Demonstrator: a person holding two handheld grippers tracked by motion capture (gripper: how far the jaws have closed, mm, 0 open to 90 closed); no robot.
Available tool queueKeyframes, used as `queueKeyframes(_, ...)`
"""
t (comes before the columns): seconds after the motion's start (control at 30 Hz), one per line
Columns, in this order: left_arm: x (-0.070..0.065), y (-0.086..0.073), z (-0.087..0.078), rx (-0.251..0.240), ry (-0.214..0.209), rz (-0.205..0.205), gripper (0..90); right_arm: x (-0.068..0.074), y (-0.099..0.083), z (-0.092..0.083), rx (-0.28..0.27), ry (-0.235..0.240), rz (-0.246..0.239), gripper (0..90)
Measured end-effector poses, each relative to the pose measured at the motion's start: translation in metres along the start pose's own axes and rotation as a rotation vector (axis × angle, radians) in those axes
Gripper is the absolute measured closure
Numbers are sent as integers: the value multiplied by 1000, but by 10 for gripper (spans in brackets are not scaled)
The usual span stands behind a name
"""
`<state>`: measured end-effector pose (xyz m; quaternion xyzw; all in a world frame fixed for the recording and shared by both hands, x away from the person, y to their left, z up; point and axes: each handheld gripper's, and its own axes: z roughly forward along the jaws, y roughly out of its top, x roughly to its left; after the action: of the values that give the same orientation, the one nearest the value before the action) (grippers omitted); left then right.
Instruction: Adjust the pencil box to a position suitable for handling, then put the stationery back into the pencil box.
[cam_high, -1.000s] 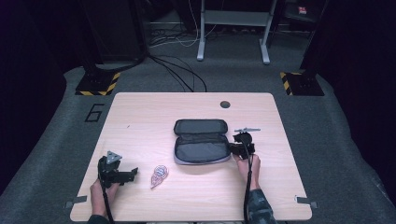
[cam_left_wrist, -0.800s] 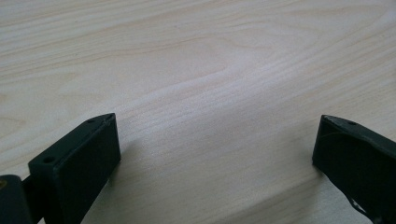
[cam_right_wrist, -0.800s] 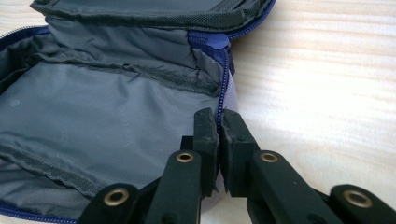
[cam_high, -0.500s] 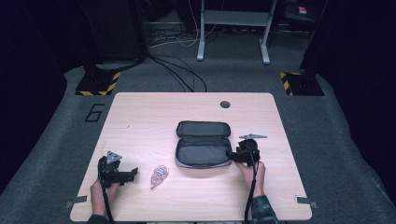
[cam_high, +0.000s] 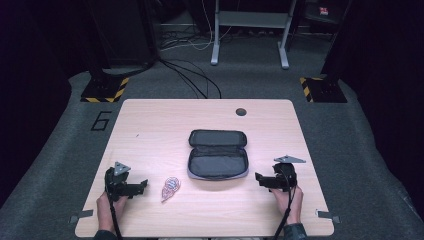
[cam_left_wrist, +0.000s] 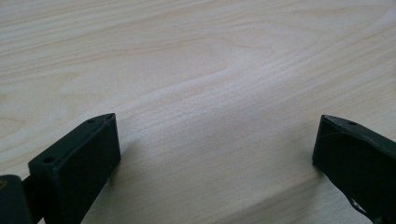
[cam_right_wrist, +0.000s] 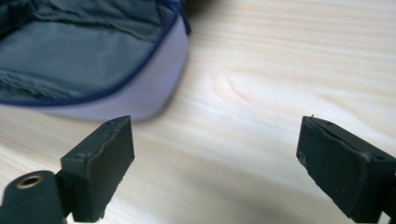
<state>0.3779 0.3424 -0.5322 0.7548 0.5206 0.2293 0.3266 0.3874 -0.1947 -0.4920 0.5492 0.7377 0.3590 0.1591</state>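
The small pink and white thing (cam_high: 170, 188) near the front of the desk (cam_high: 150, 130) is too tiny and blurry to tell what it is. It lies flat between the left gripper (cam_high: 141, 184) and the open case (cam_high: 218, 154), apart from both. The room around the desk is very dark, so the sides are hard to see. In the right gripper view the case (cam_right_wrist: 84, 51) is cut off at the top and left edge, so just its grey inside, a blue zipper and a pale rim show. The right gripper (cam_right_wrist: 215, 158) has its fingers (cam_right_wrist: 100, 165) spread wide with nothing between them, and the case corner sits just beyond the left finger, not touching. In the left gripper view the left gripper (cam_left_wrist: 217, 156) also has its fingers (cam_left_wrist: 79, 163) spread wide over bare wood. From above, the right gripper (cam_high: 258, 177) sits just beside the case on the right, and a hand (cam_high: 287, 200) holds it from the front edge. The desk is light wood with a small dark round hole (cam_high: 241, 111) near the back. The floor (cam_high: 65, 145) is grey carpet with a number 6 (cam_high: 101, 120) marked on it. Black cables (cam_high: 192, 80), white metal legs (cam_high: 248, 35) and two yellow and black striped feet (cam_high: 104, 90) sit behind the desk.
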Motion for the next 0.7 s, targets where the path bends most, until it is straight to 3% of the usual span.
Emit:
queueKeyframes(0.2, 0, 0, 0, 1, 0, 1, 9, -17, -24, -12, -4, -44, 15, 56)
queueKeyframes(0.23, 0, 0, 0, 0, 1, -3, 9, -23, -32, -16, -6, -69, 16, 46)
queueKeyframes(0.47, 0, 1, 0, 9, 0, -2, 8, -37, -49, -20, 2, -141, 13, 19)
queueKeyframes(0.63, -1, 0, -1, 1, 8, -5, 9, -42, -57, -19, 2, -158, -10, 16)
queueKeyframes(0.7, -1, 0, -1, 0, 7, -11, 9, -42, -57, -19, -9, -144, -24, 17)
